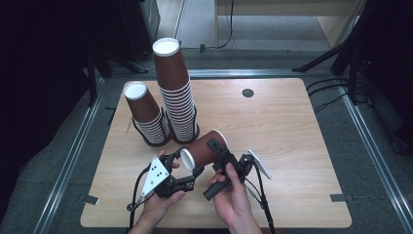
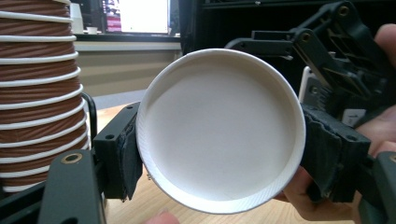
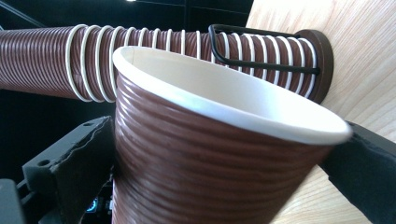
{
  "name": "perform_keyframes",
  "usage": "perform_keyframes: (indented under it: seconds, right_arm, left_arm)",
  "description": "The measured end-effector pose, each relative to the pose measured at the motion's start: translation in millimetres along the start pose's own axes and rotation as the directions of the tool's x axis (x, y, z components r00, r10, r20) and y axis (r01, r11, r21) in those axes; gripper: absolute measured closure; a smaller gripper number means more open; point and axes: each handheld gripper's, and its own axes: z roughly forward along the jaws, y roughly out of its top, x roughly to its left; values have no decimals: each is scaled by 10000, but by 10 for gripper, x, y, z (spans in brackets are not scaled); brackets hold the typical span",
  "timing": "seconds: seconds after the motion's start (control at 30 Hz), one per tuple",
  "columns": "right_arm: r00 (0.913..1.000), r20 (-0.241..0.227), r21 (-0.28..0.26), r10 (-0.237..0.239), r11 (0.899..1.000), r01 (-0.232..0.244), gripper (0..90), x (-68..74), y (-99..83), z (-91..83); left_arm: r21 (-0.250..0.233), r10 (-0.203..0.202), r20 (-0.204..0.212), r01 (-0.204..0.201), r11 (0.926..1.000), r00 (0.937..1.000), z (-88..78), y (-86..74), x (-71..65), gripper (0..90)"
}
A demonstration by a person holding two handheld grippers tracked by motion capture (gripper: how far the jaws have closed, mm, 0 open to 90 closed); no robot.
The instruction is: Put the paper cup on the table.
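Note:
A brown ribbed paper cup (image 1: 204, 148) is held on its side above the wooden table (image 1: 292, 146), between both grippers. My left gripper (image 1: 187, 163) is shut on its narrow base end. In the left gripper view the cup's white bottom (image 2: 222, 130) faces the camera, with a black jaw pressed on each side. My right gripper (image 1: 217, 148) is shut on the cup's body near the wide mouth. In the right gripper view the cup (image 3: 210, 154) sits between the two jaws, with its white rim tilted upward.
Two stacks of upturned brown cups stand in black wire holders at the back left: a tall stack (image 1: 176, 92) and a shorter stack (image 1: 146, 114) beside it. A small dark round cap (image 1: 248, 92) sits in the table's far side. Cables (image 1: 331, 95) lie on the floor at right.

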Motion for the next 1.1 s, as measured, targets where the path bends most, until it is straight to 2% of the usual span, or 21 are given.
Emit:
perform_keyframes:
  seconds: [0.07,0.27,0.4,0.57,0.67,0.83,0.93,0.97,1.0,1.03,1.07,1.1]
  right_arm:
    - [10000,-42,-11,81,10000,-81,7,-10,0,19]
    - [9985,-314,179,442,9989,-436,53,-16,-4,55]
    - [9987,-297,144,406,9991,-402,55,-18,-9,63]
    - [9971,-626,280,429,9988,-412,84,-20,-9,70]
    - [9978,-653,174,107,9998,-96,100,-3,-12,50]
    - [9976,-698,191,-14,9998,27,108,-4,-13,47]
    - [9962,-833,223,-252,9994,272,110,-5,-19,44]
    - [9952,-911,193,-357,9991,376,110,4,-23,36]
    - [9952,-911,193,-357,9991,376,110,4,-23,36]
    - [9947,-954,146,-376,9991,391,110,11,-20,31]
    - [9930,-958,-90,-685,9976,680,110,26,-9,19]
    - [9930,-923,-141,-737,9973,727,110,33,-3,14]
  left_arm:
    - [35,84,-5,-84,10000,10000,1,2,-7,232]
    - [69,10,2,-10,10000,10000,-3,-1,7,232]
    - [72,45,3,-45,10000,10000,-3,-2,5,233]
    - [62,-2,59,2,10000,10000,-7,-1,9,232]
    - [41,-25,137,24,10000,9999,-4,-5,11,230]
    - [138,-74,172,72,9999,9998,-12,-2,23,225]
    - [211,-159,206,155,9997,9997,-23,12,23,219]
    - [313,-379,262,371,9988,9989,-27,25,35,182]
    - [313,-379,262,371,9988,9989,-27,25,35,151]
    - [398,-446,280,435,9983,9986,-30,31,46,151]
    - [437,-564,232,554,9975,9981,-44,42,64,133]
    - [492,-575,201,564,9972,9981,-54,49,77,130]
